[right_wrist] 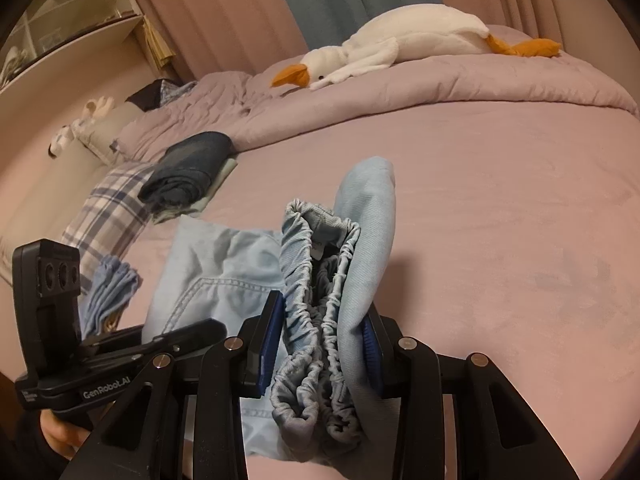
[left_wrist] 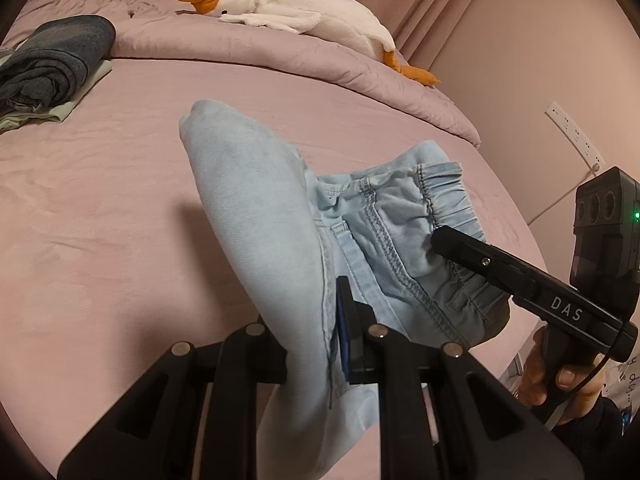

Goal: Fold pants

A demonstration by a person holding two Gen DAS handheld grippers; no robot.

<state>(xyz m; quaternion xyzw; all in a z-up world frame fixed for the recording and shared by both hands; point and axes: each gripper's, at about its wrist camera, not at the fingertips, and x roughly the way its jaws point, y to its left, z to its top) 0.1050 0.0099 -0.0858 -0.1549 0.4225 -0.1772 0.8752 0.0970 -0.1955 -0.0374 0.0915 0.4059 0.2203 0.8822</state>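
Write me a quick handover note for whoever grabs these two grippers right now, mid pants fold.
Left gripper: shut on a folded edge of the light blue denim pants.
Right gripper: shut on the bunched elastic waistband of the same pants.
Where things are: the pants hang raised between both grippers over the pink bed sheet. A dark folded garment lies farther back on the bed, and a white plush goose lies on the quilt.
Done: the pants are gathered and doubled over.
Left: lay them flat on the sheet, finish the fold, release both grips.
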